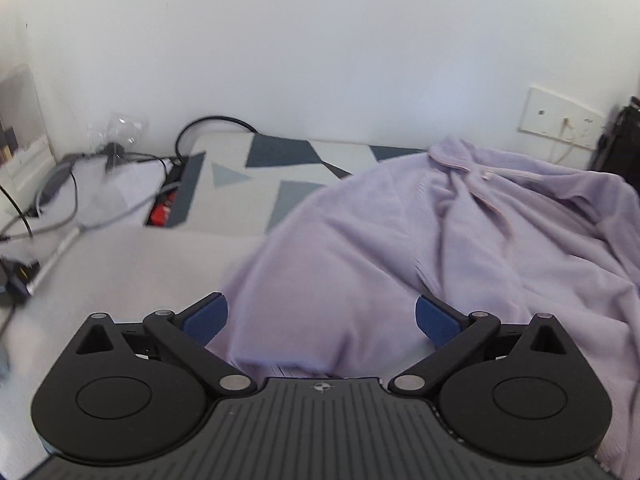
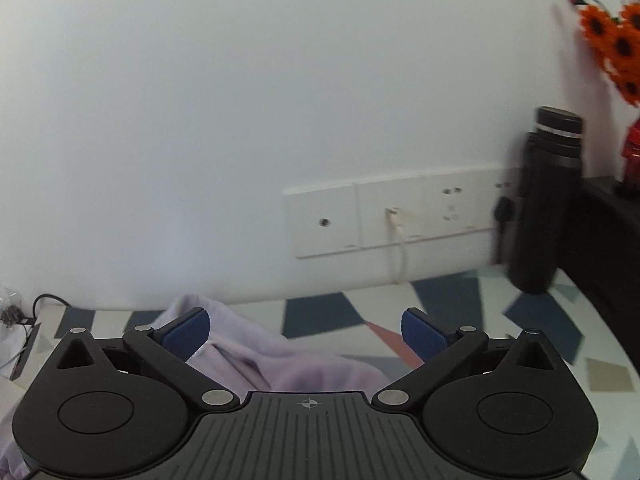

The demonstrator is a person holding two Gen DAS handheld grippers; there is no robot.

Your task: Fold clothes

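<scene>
A lilac zip-up garment (image 1: 420, 240) lies crumpled on a patterned table cover (image 1: 280, 160), its collar and zip toward the wall. My left gripper (image 1: 322, 320) hangs open above the garment's near part, blue pads wide apart, nothing pinched between them. In the right wrist view a fold of the same lilac garment (image 2: 256, 360) lies below and left. My right gripper (image 2: 306, 334) is open over it and the cover, pads clear of the cloth, pointing toward the wall.
Black cables and a power strip (image 1: 168, 196) lie at the back left beside a clear plastic bag (image 1: 116, 128). A wall socket panel (image 2: 400, 218) holds a white cable. A black bottle (image 2: 544, 200) stands at the right by a dark shelf with orange flowers (image 2: 612, 44).
</scene>
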